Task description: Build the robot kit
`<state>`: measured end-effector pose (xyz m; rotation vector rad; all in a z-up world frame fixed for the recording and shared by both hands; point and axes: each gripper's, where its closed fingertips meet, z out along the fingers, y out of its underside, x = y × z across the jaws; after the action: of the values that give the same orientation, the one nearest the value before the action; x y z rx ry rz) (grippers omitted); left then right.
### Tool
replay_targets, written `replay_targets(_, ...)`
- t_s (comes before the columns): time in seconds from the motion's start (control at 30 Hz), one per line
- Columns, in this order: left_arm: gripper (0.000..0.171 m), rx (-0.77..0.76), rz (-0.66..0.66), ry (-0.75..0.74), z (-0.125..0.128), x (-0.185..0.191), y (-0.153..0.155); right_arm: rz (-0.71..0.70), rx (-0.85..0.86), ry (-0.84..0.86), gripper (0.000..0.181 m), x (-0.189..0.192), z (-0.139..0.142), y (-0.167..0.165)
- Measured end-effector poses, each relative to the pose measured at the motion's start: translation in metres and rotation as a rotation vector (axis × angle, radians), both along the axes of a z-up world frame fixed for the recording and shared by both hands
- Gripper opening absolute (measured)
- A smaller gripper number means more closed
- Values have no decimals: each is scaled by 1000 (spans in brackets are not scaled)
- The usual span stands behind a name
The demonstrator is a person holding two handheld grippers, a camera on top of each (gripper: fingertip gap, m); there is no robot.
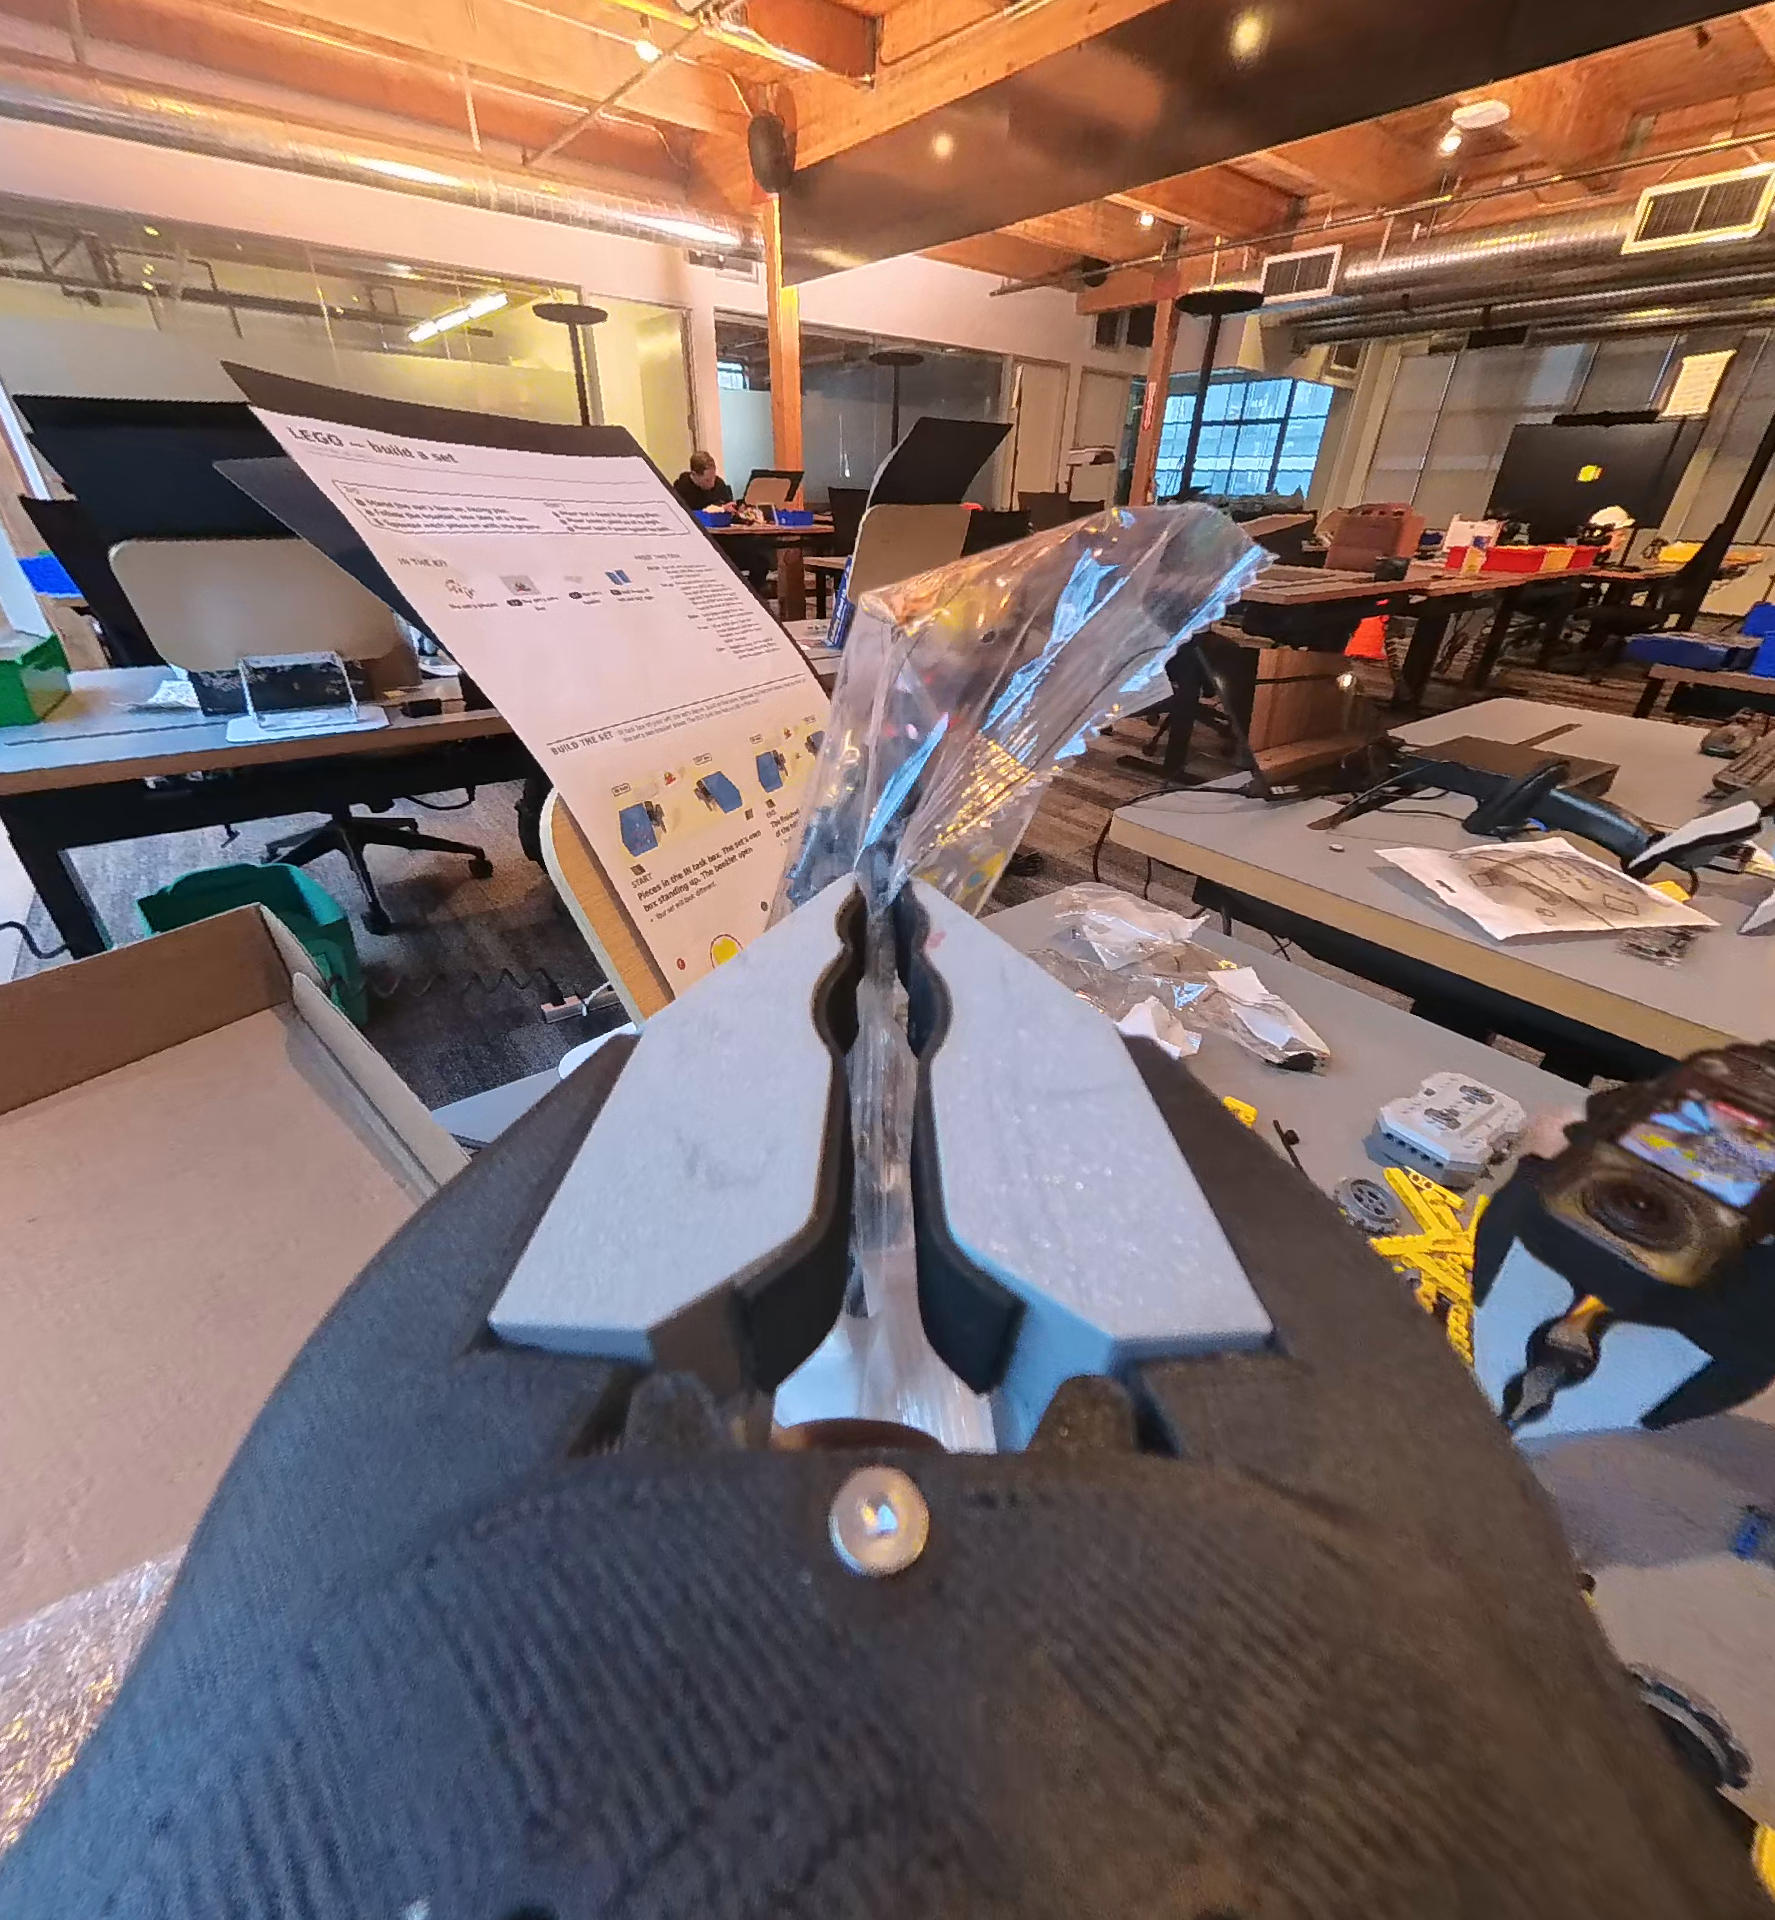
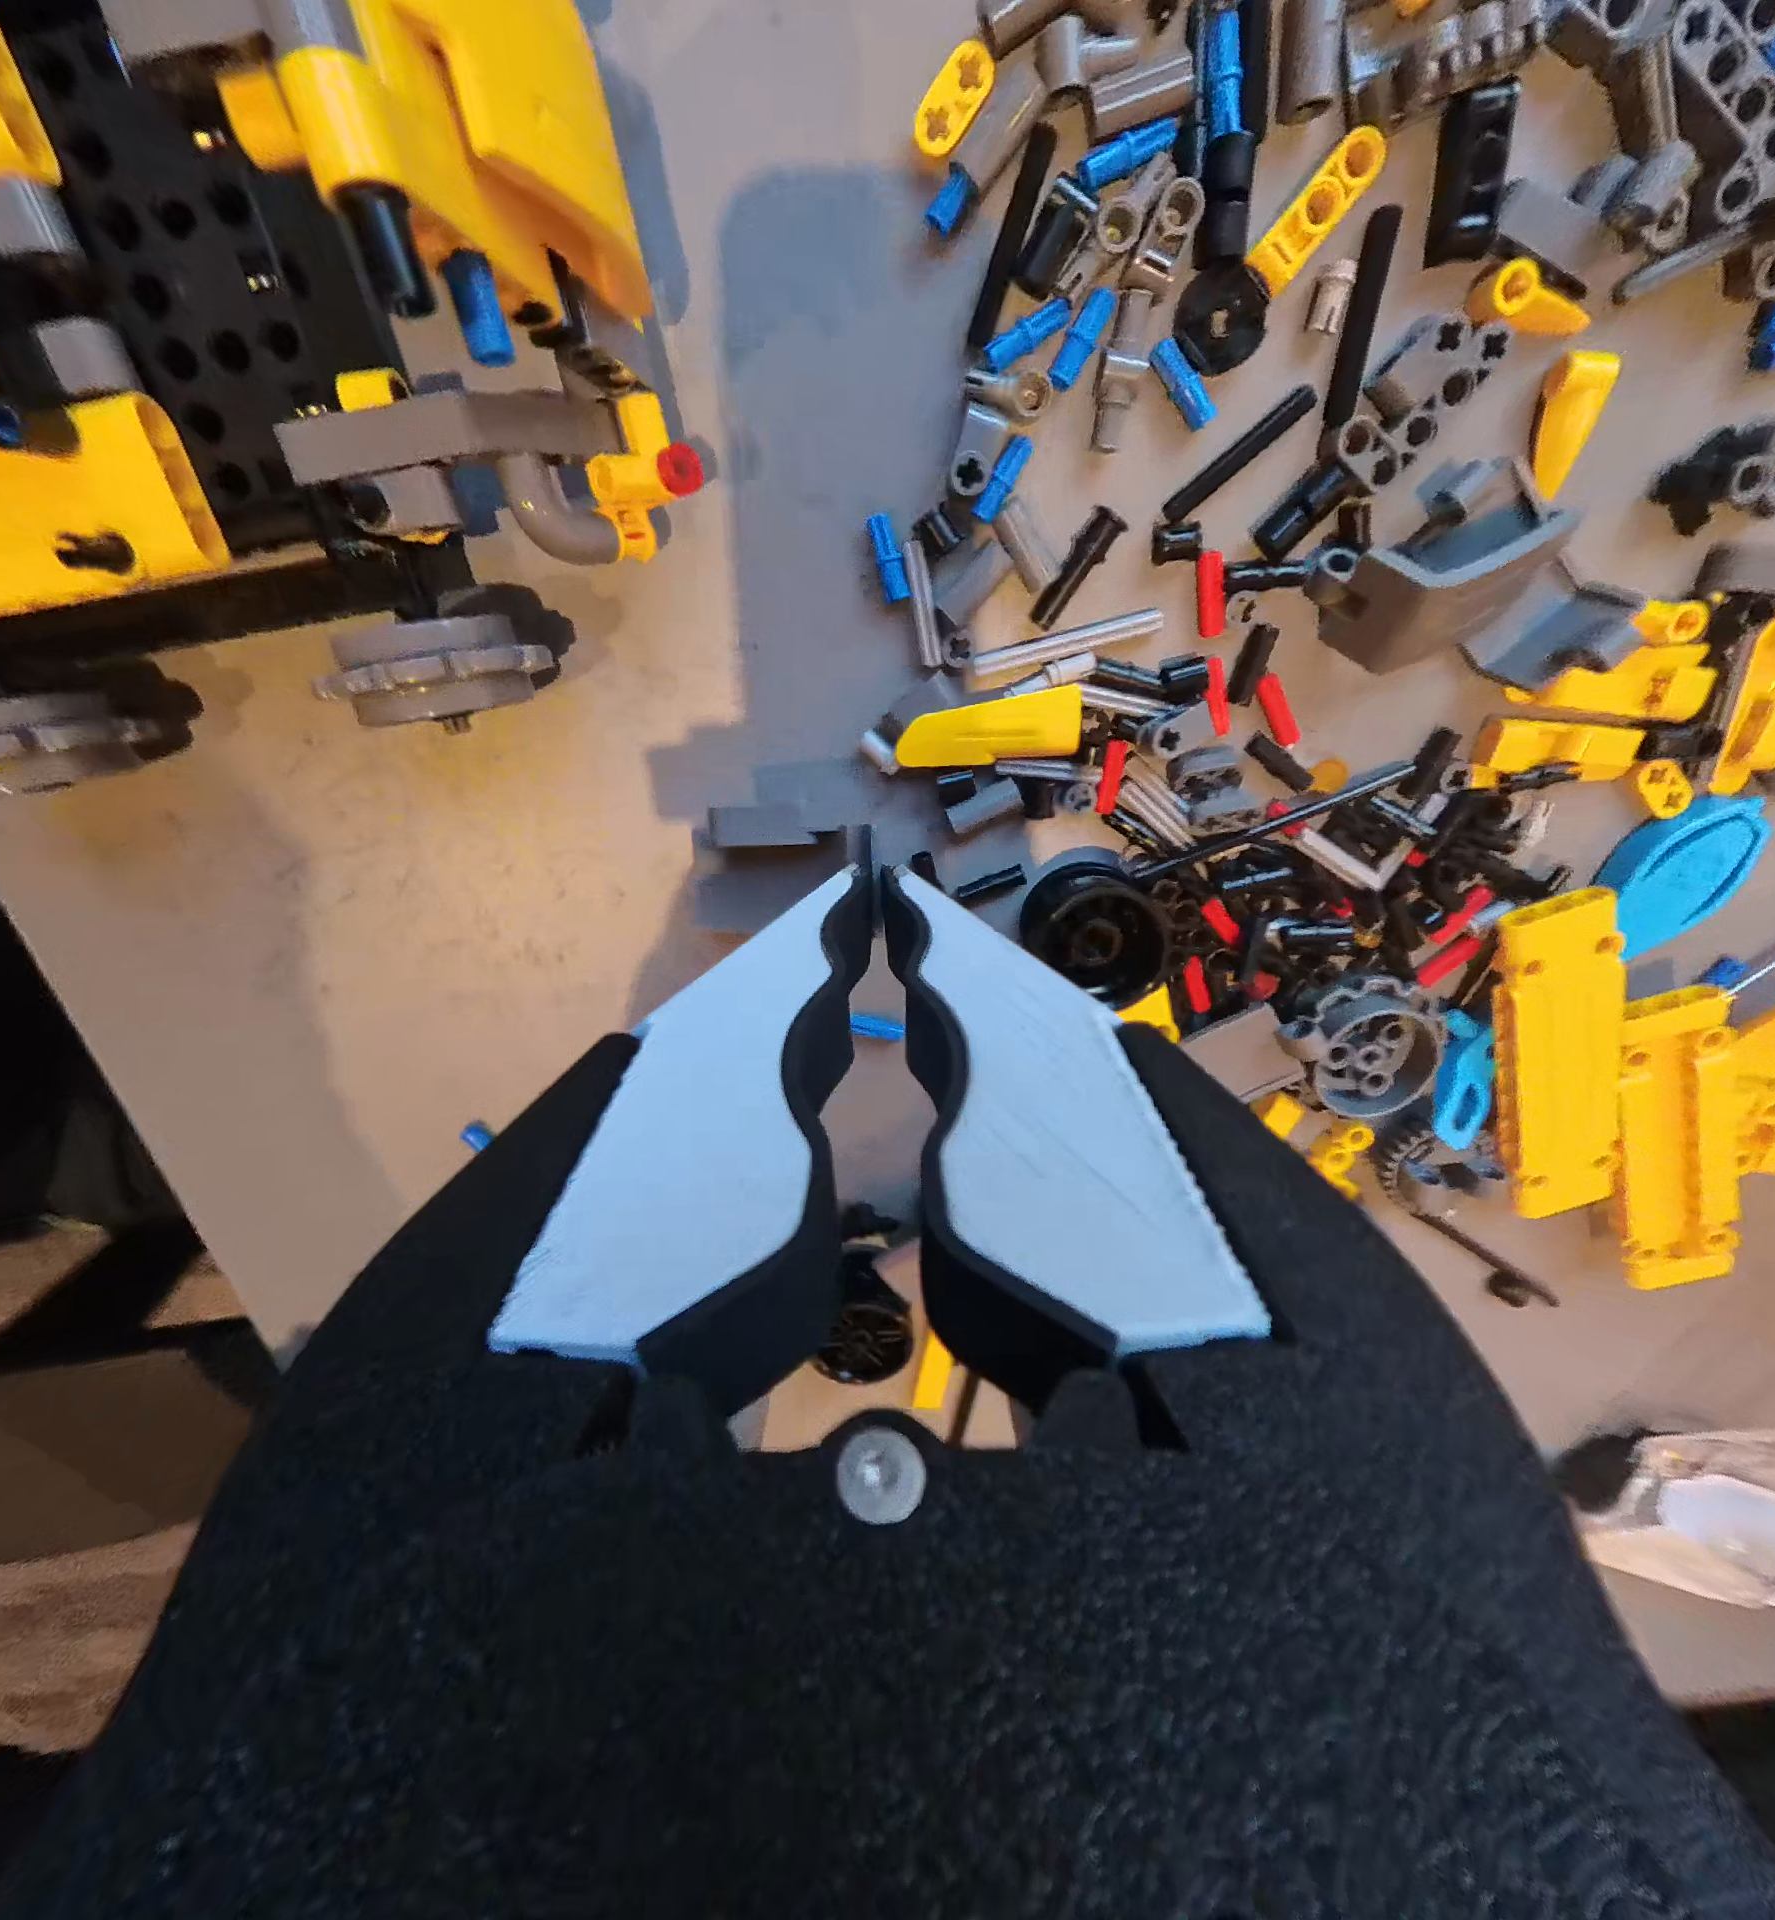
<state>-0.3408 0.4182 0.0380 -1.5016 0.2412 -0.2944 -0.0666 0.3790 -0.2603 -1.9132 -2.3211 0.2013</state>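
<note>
Left wrist view: camera sits behind the left gripper (image 1: 878, 914), raised above the grey table (image 1: 1382, 1101), facing level across the room, with far desks in frame. Right wrist view: camera behind the right gripper (image 2: 875, 883), pointing steeply down, close over the loose brick pile (image 2: 1278, 727). Shared: the same tabletop; the right gripper's camera (image 1: 1683, 1164) shows at the left view's right edge.

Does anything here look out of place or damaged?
Nothing looks damaged. Loose building pieces lie scattered over the grey table, and the left gripper pinches an opened clear plastic bag with a ragged edge.
</note>
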Motion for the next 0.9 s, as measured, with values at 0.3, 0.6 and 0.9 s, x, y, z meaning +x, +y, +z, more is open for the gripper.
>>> replay_targets(0.3,0,-47,-51,10,-11,6,5,-37,108,97,0,-24,23,36)
replay_targets(0.6,0,-100,-331,-199,-20,23,4,-213,53,286,11,-59,16,83)
replay_targets(0.9,0,-92,-644,-266,-10,65,-20,-296,-162,735,45,-82,100,58)
